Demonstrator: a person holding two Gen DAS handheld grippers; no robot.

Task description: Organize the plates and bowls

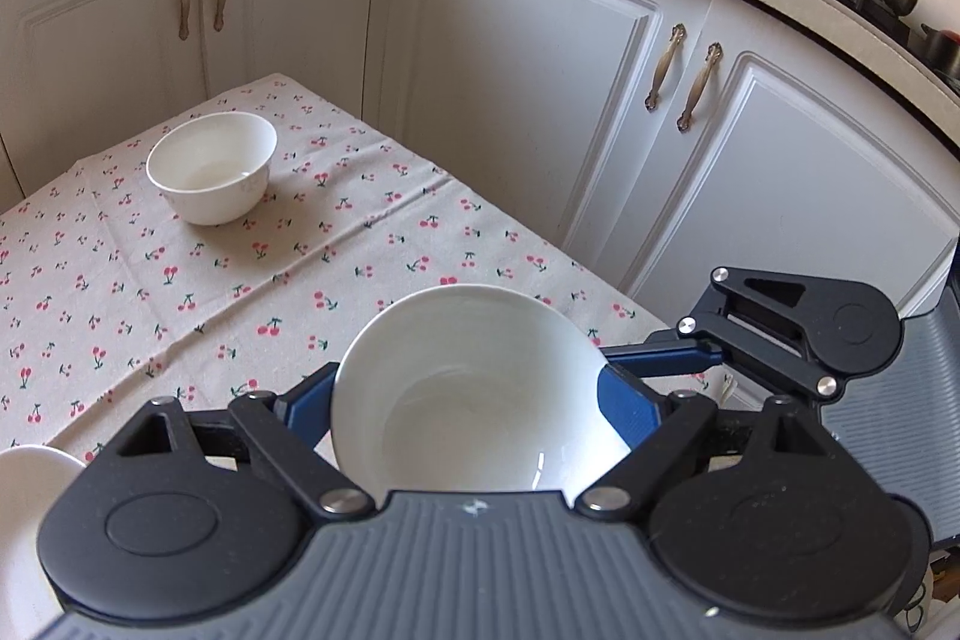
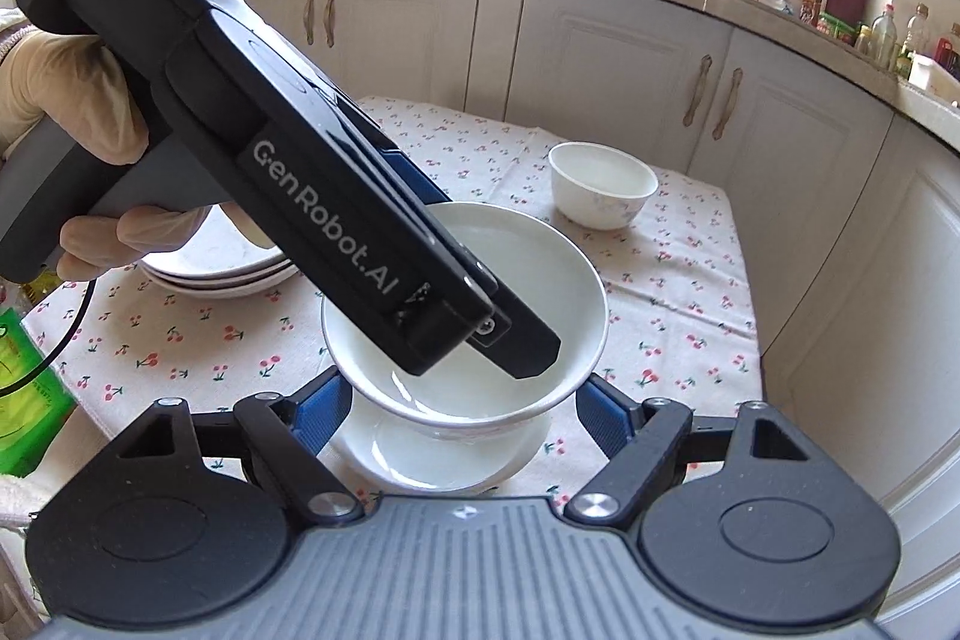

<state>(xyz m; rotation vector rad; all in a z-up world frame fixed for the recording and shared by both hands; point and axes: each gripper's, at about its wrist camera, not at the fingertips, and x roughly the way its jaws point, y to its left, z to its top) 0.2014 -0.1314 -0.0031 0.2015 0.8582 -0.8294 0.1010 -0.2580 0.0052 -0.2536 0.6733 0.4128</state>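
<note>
A glossy white bowl (image 1: 474,394) is being gripped by the left gripper (image 1: 465,403) above a round saucer (image 2: 438,454) (cherry-print cloth (image 1: 240,280) beneath); the right gripper (image 2: 462,418) is being held wide around both.

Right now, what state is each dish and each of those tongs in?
Left tongs: shut on the held bowl.
Held bowl: upright, lifted over another bowl.
Right tongs: open.
Far bowl: upright on the tablecloth.
Plates: stacked.
</note>
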